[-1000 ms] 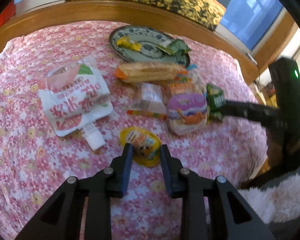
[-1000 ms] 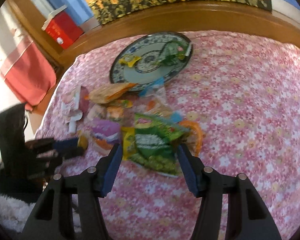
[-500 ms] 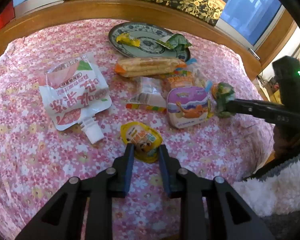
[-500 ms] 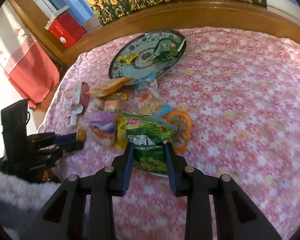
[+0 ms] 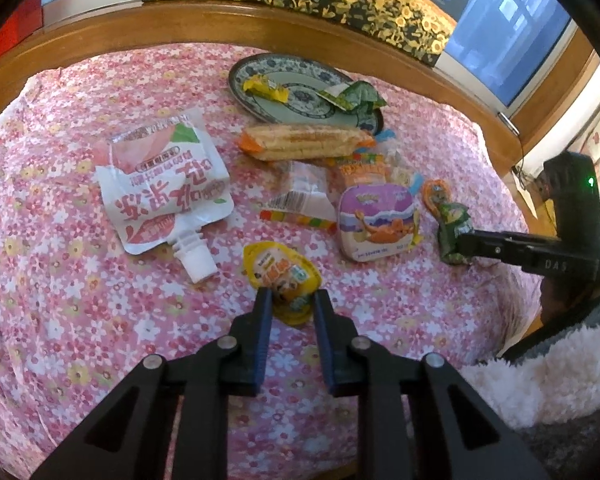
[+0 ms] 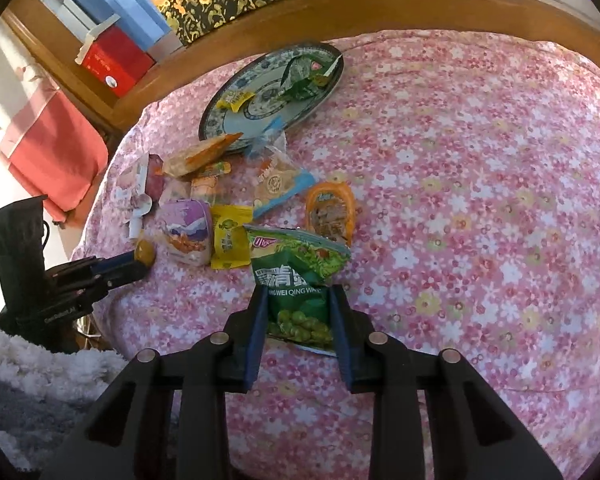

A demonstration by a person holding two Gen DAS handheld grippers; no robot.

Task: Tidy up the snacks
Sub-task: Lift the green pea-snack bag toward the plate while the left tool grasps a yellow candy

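My left gripper (image 5: 288, 300) is shut on a small yellow snack cup (image 5: 282, 276) on the pink floral cloth. My right gripper (image 6: 298, 294) is shut on a green pea packet (image 6: 300, 276); it also shows in the left wrist view (image 5: 452, 228). A blue-patterned plate (image 5: 300, 98) at the back holds a yellow candy (image 5: 264, 88) and a green wrapper (image 5: 356, 96). Between plate and grippers lie a white drink pouch (image 5: 164, 184), an orange cracker pack (image 5: 304, 142) and a purple box (image 5: 376, 220).
More snacks lie loose in the right wrist view: a yellow packet (image 6: 230, 236), an orange tray pack (image 6: 330, 210), a blue-edged cracker bag (image 6: 278, 184). A wooden rail (image 5: 260, 28) bounds the far side. A red box (image 6: 112, 58) stands beyond it.
Both grippers have closed on their snacks: the right jaws narrowed from wide open onto the green pea packet and pulled it nearer; the left jaws tightened on the yellow cup.
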